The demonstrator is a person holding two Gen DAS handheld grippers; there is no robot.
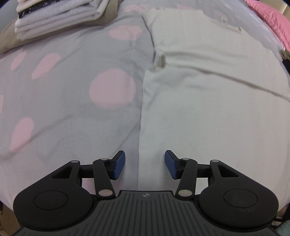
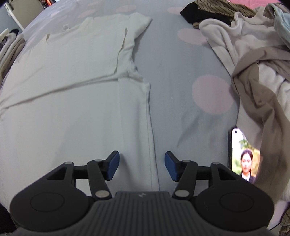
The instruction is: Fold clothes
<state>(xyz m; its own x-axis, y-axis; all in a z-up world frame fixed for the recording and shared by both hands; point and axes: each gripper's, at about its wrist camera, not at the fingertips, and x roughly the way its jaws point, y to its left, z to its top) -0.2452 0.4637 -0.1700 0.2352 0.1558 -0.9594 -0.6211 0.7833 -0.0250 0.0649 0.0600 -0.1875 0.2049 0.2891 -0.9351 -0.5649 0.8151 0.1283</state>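
A white T-shirt [image 1: 208,90] lies spread flat on the grey bedsheet with pink dots [image 1: 72,87]. It also shows in the right wrist view [image 2: 72,90], with one short sleeve [image 2: 134,29] stretched out at the top. My left gripper [image 1: 144,164] is open and empty, hovering over the shirt's left side edge near the hem. My right gripper [image 2: 142,166] is open and empty, hovering over the shirt's right side edge near the hem. Each edge runs between the blue pads.
A stack of folded clothes [image 1: 58,16] sits at the far left of the bed. A pile of unfolded clothes [image 2: 257,59] lies to the right. A phone with a lit screen [image 2: 242,156] lies by that pile. A pink quilt [image 1: 271,18] is at the far right.
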